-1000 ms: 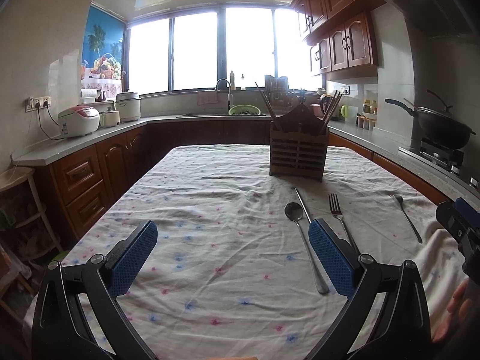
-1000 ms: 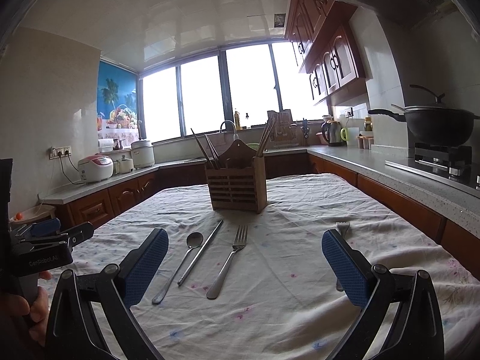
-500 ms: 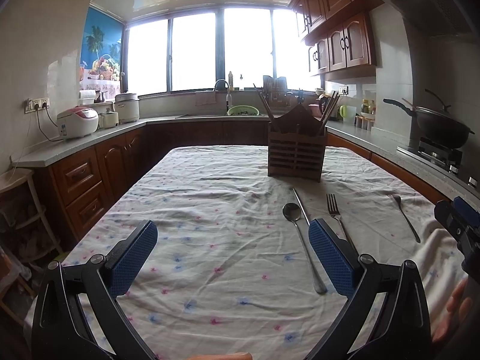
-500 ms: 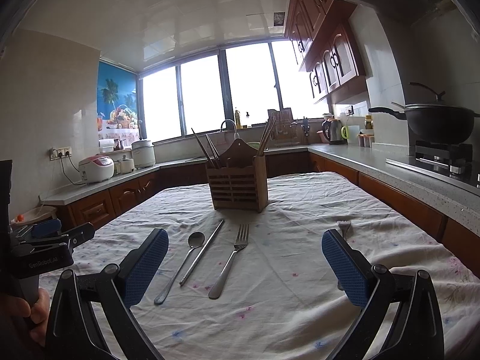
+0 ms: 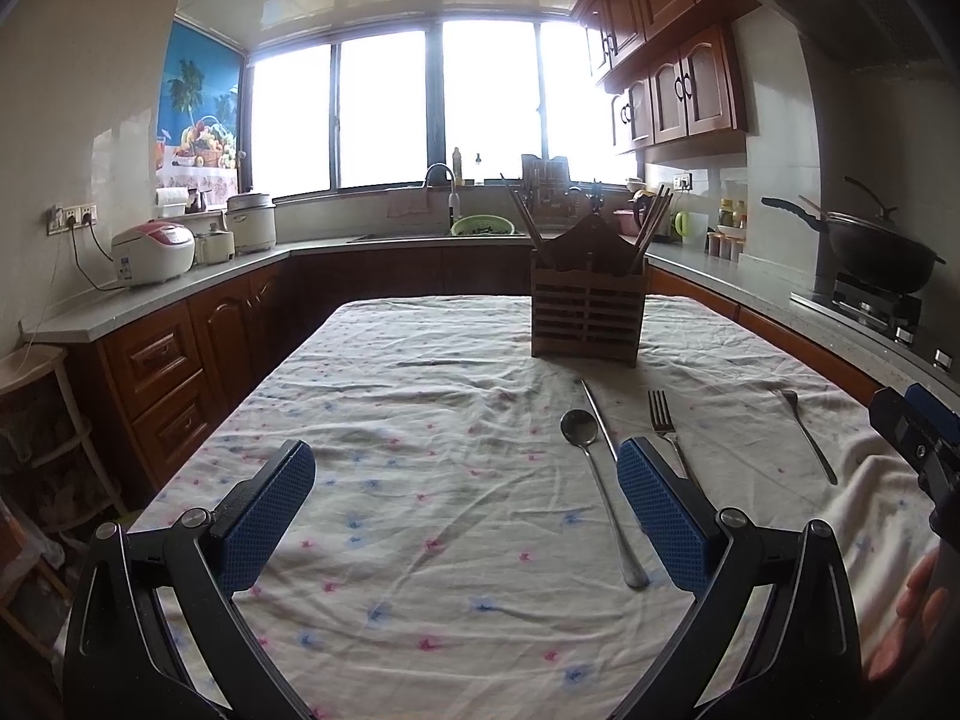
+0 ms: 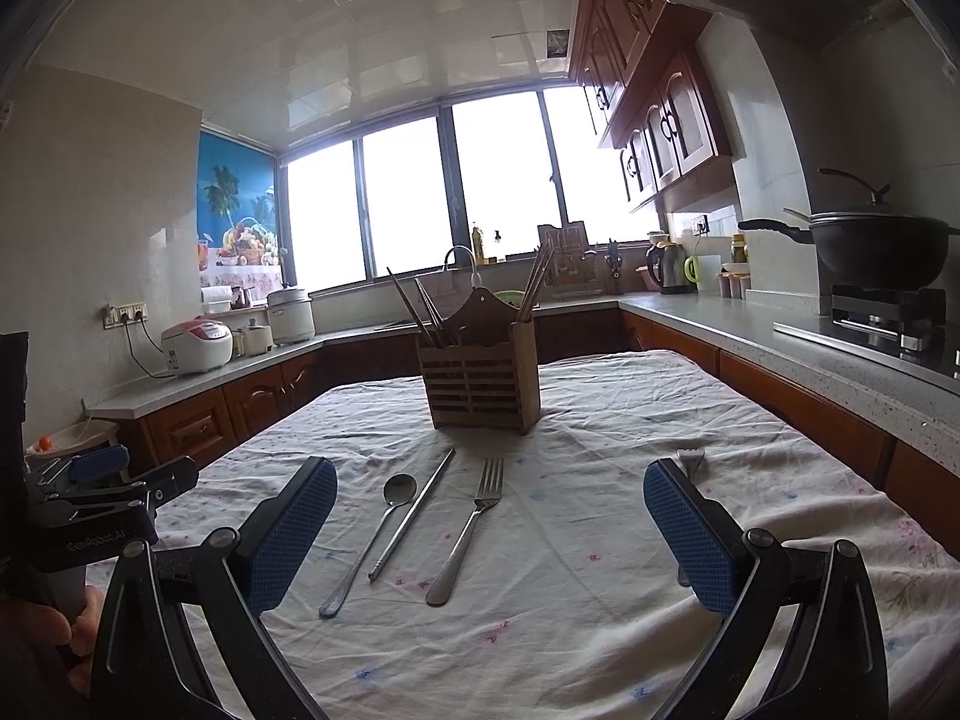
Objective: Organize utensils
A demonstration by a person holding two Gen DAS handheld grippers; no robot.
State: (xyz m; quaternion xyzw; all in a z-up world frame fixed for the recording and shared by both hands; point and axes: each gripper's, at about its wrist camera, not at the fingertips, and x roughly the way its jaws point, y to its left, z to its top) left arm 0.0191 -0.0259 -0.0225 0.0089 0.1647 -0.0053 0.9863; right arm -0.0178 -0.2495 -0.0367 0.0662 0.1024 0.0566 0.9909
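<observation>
A wooden utensil holder (image 5: 588, 315) (image 6: 480, 372) with chopsticks in it stands mid-table on the flowered cloth. In front of it lie a spoon (image 5: 591, 480) (image 6: 372, 534), a slim metal knife (image 5: 600, 420) (image 6: 414, 510) and a fork (image 5: 663, 420) (image 6: 471, 522), side by side. A second fork (image 5: 807, 438) (image 6: 690, 457) lies apart to the right, partly hidden behind my right gripper's finger. My left gripper (image 5: 465, 510) is open above the near cloth, left of the spoon. My right gripper (image 6: 492, 534) is open with the first fork's handle between its fingers in view, touching nothing.
Counters run around the table: a rice cooker (image 5: 153, 252) on the left, a sink (image 5: 441, 180) under the window, and a wok (image 5: 882, 252) on the stove to the right. A hand (image 5: 912, 618) holds the other gripper at each view's edge.
Both views have drifted only slightly. The grippers stay open and no utensil has moved.
</observation>
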